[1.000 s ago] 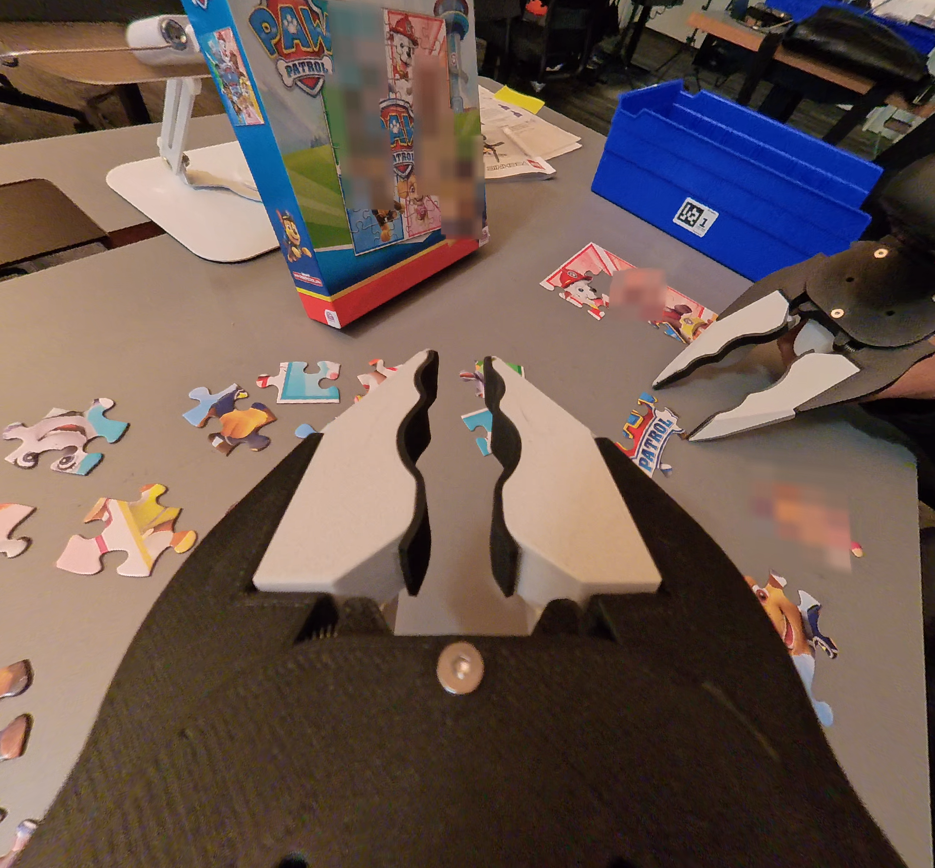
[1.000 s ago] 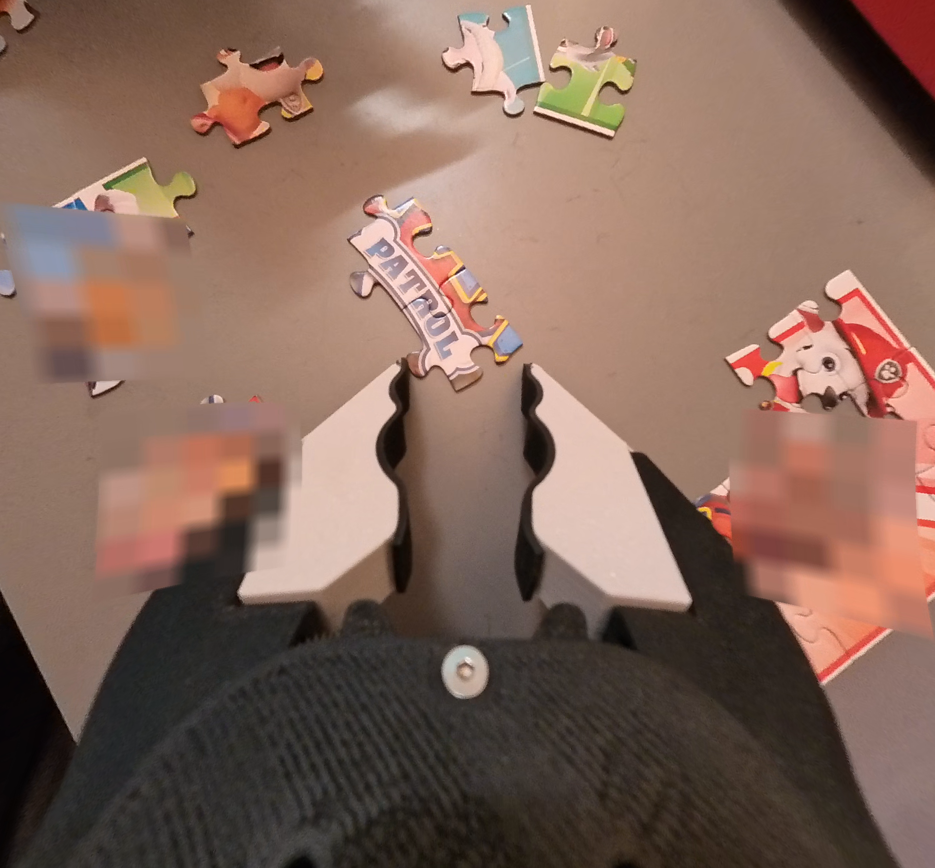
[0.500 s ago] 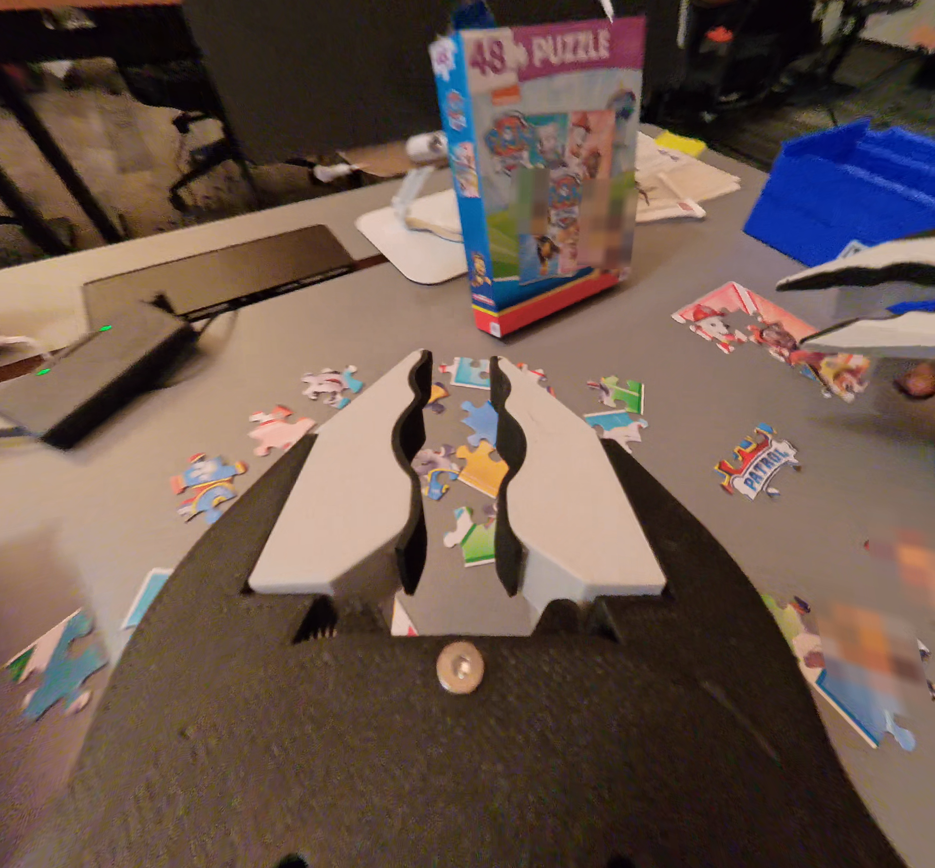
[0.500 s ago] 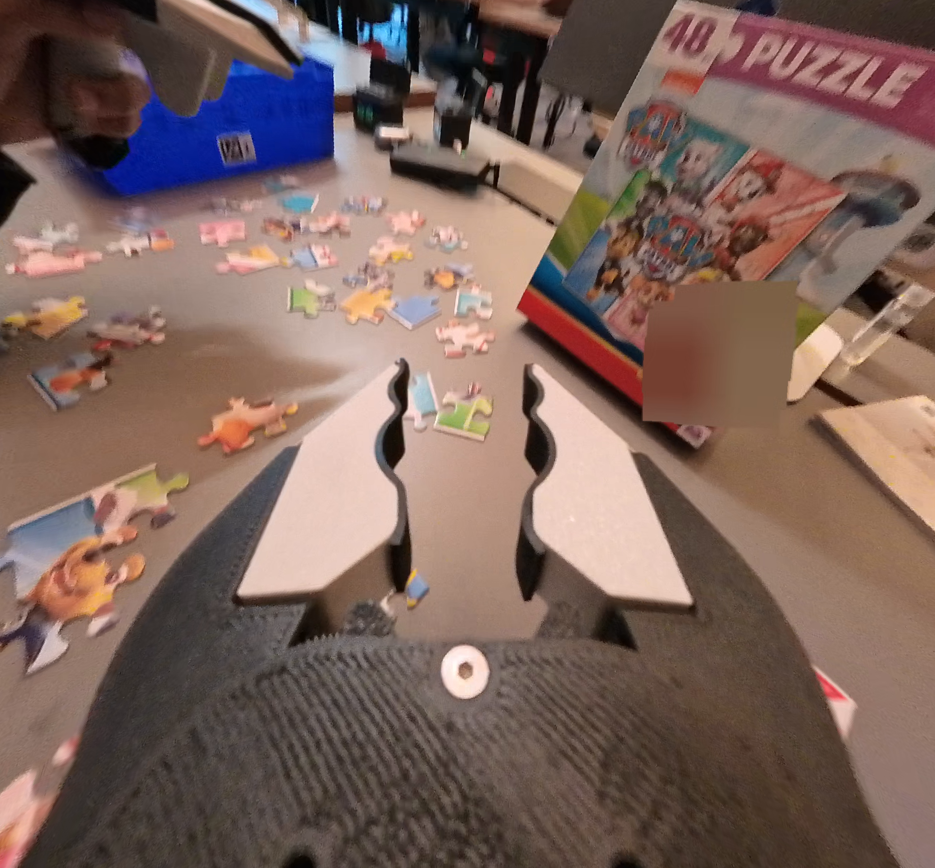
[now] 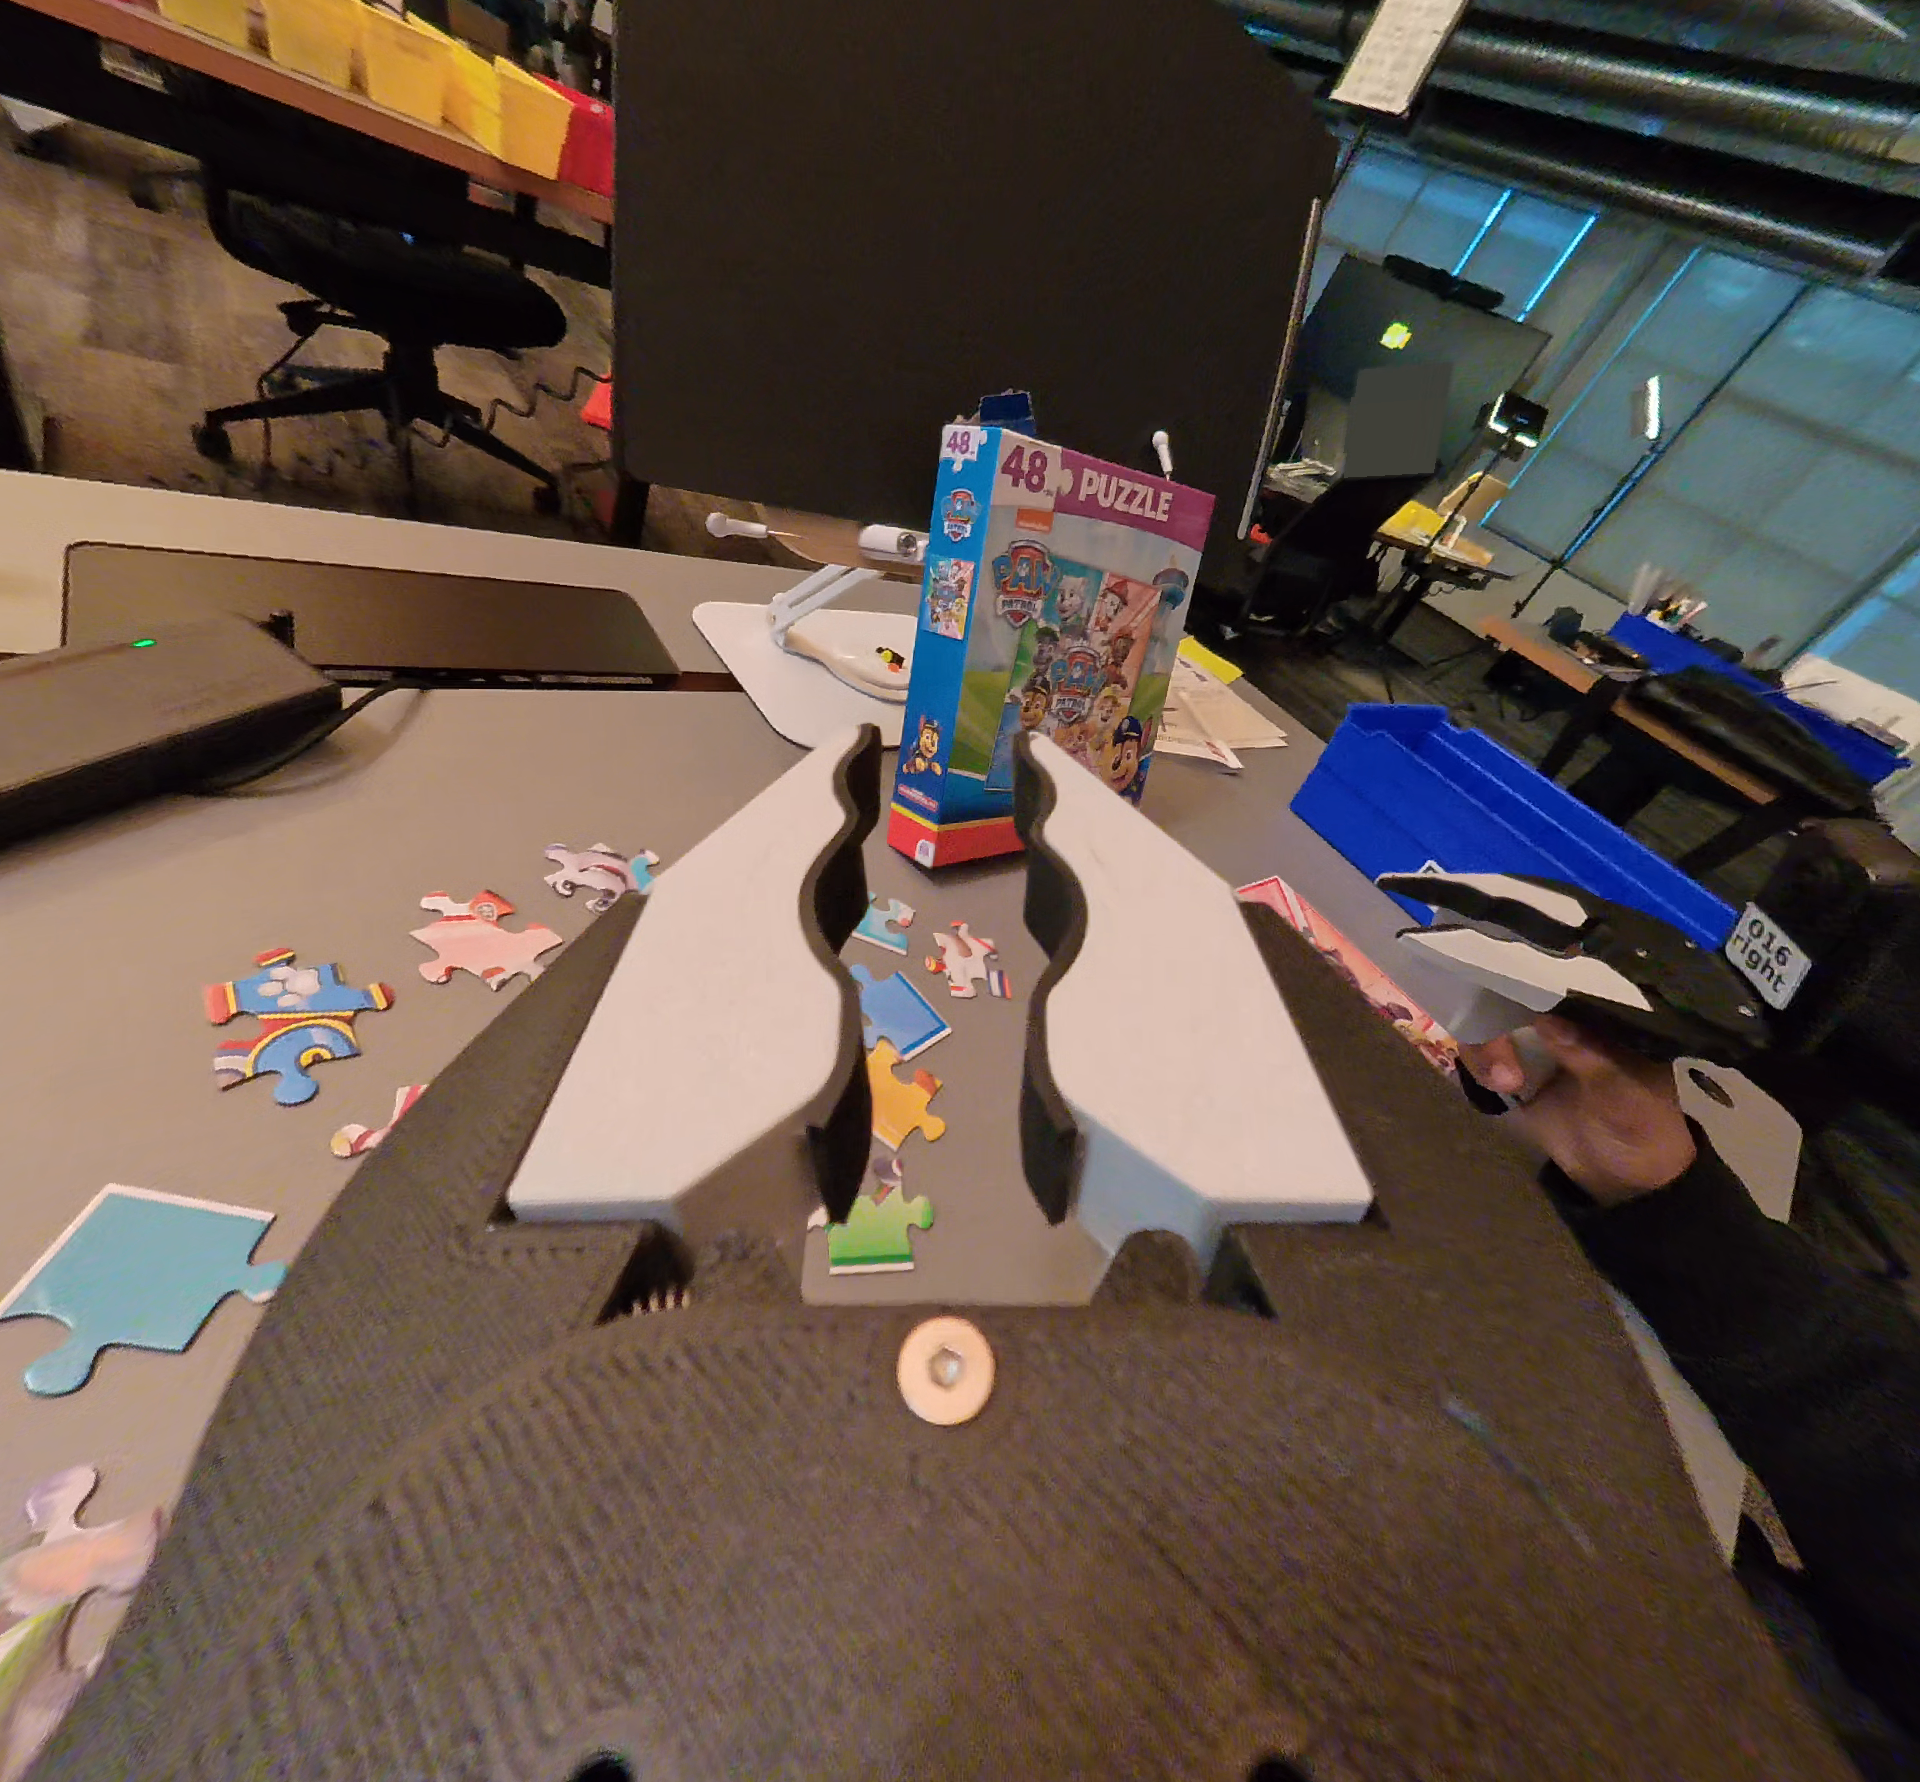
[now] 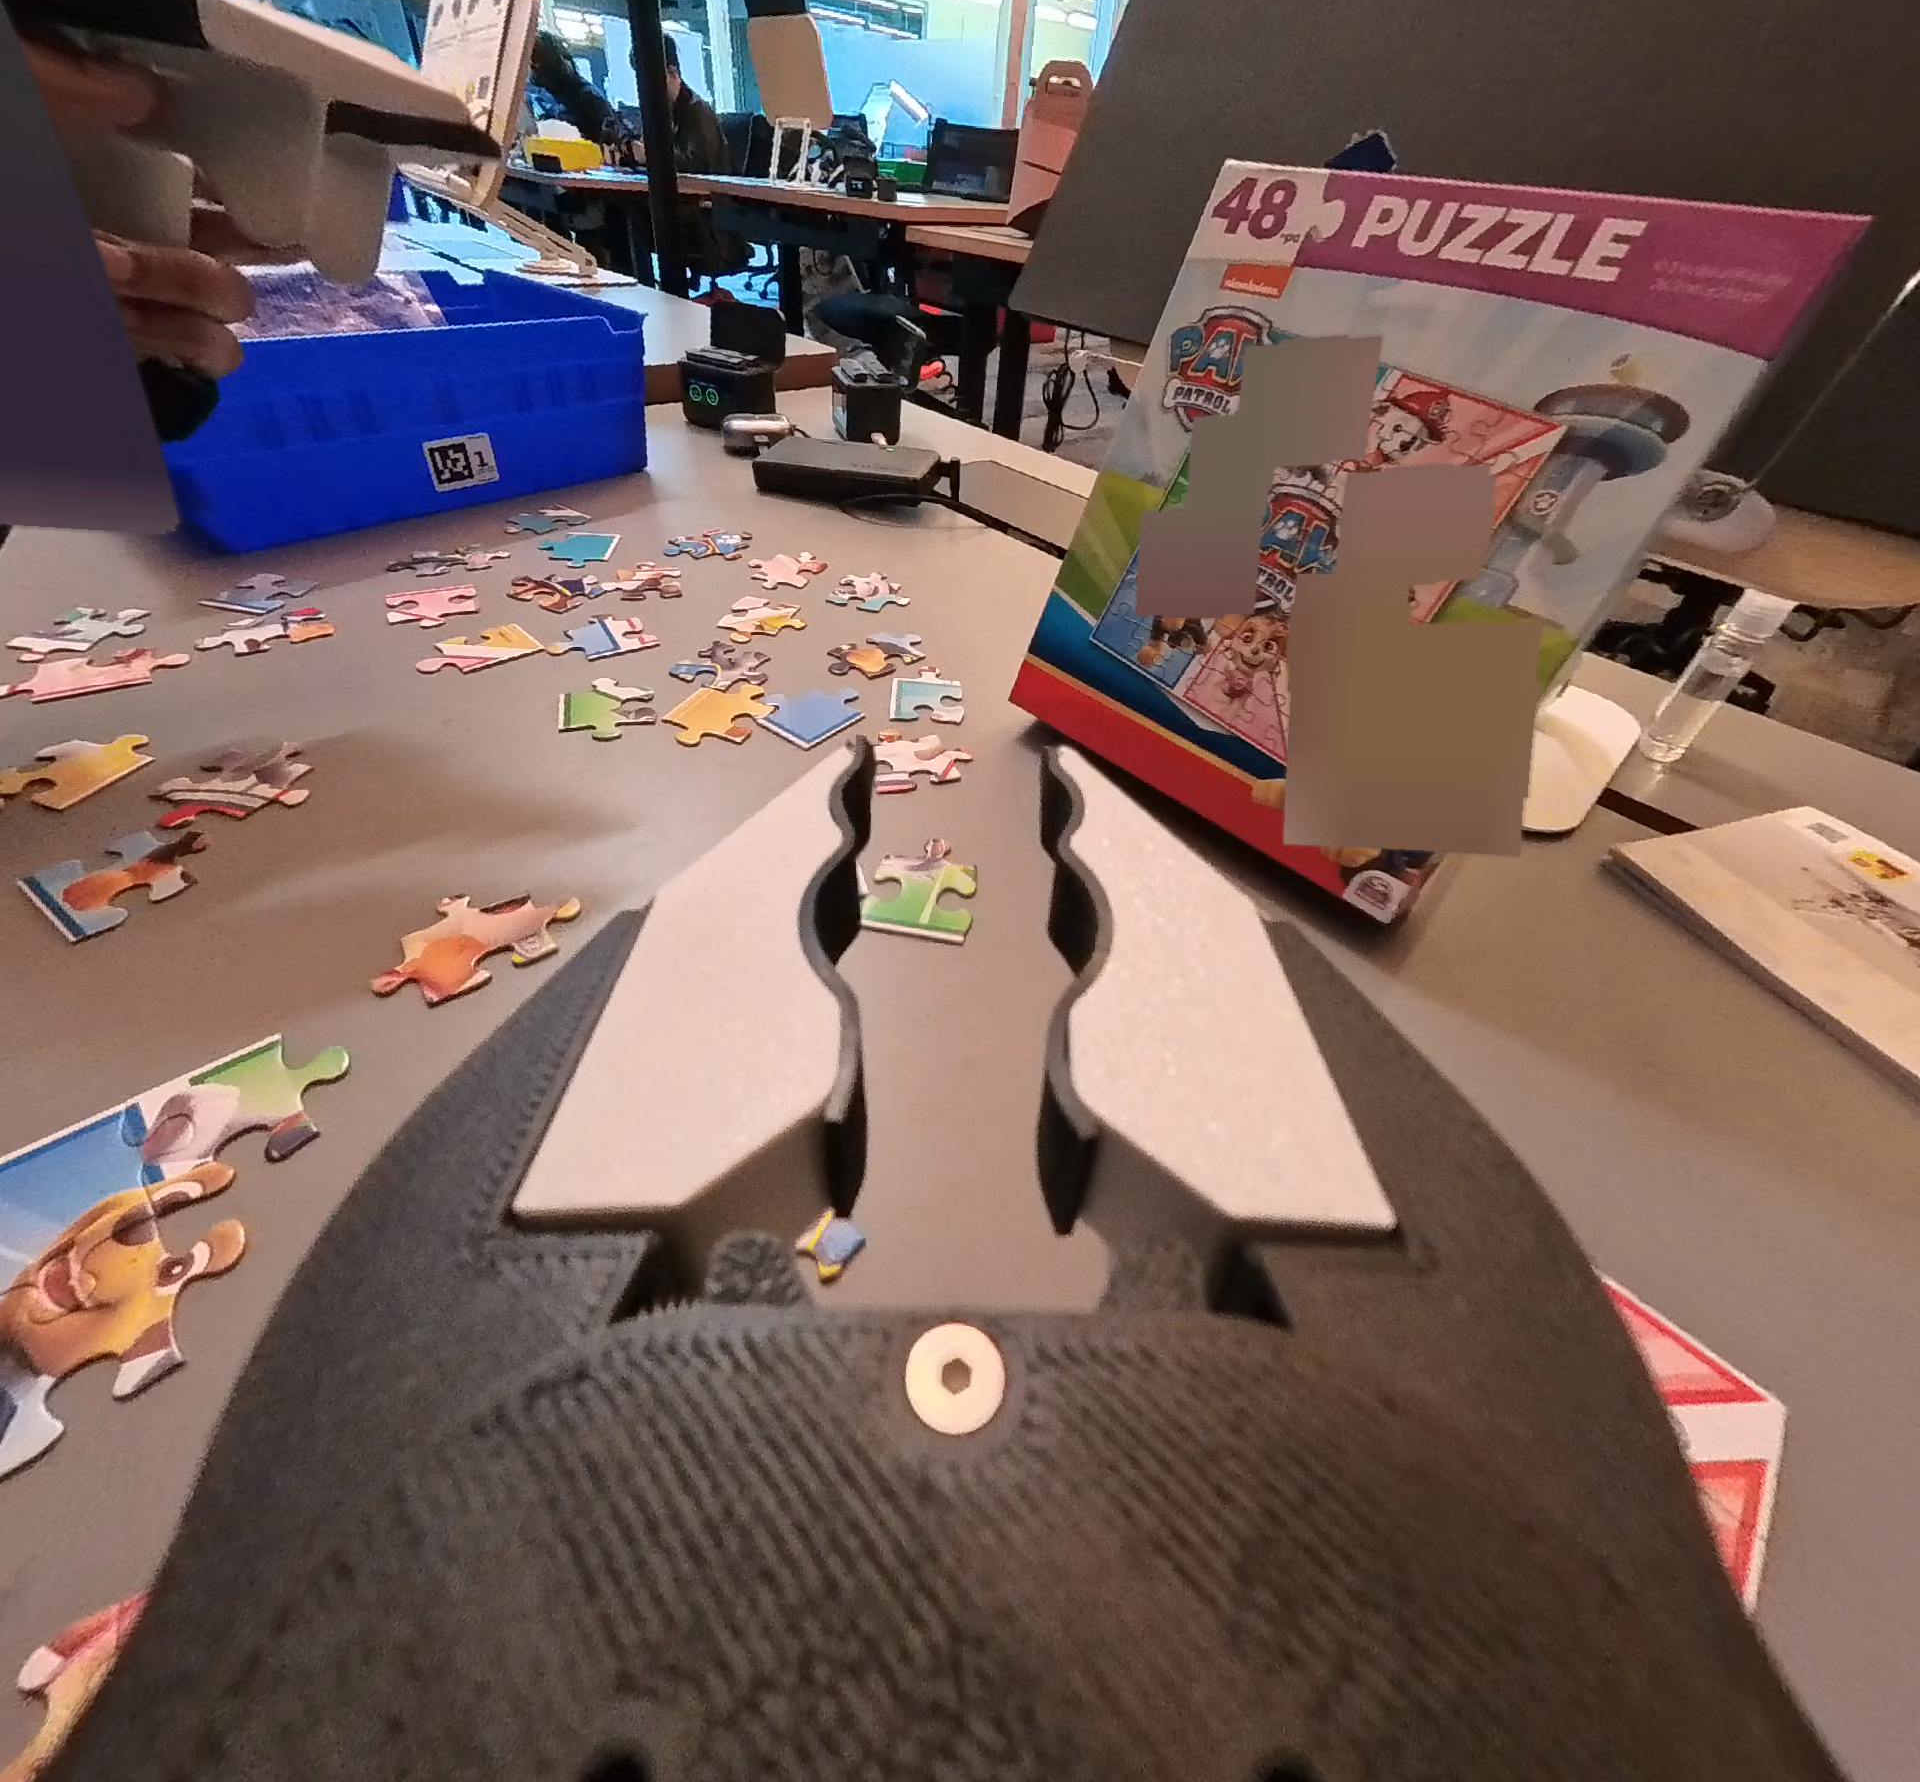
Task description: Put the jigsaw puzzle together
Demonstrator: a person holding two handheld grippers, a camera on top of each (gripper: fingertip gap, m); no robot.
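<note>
Hovering above a grey table [image 5: 540,818] strewn with loose cardboard puzzle pieces, both grippers are held partly open with nothing in their grasp.

The left gripper [image 5: 943,756] is raised over the table, its white fingers with black wavy pads [image 5: 844,859] set a little apart; an upright blue and purple cardboard puzzle box [image 5: 1049,652] is seen beyond its tips, and blue [image 5: 896,1010], yellow [image 5: 902,1100] and green [image 5: 881,1225] pieces are seen lying on the table through the gap. The right gripper [image 6: 954,766] is likewise parted and bare; a green and white puzzle piece [image 6: 923,891] is seen flat on the table below its gap, untouched, with the puzzle box [image 6: 1455,527] just to its right. A blue plastic bin [image 6: 416,423] is placed at the far left, well apart.
</note>
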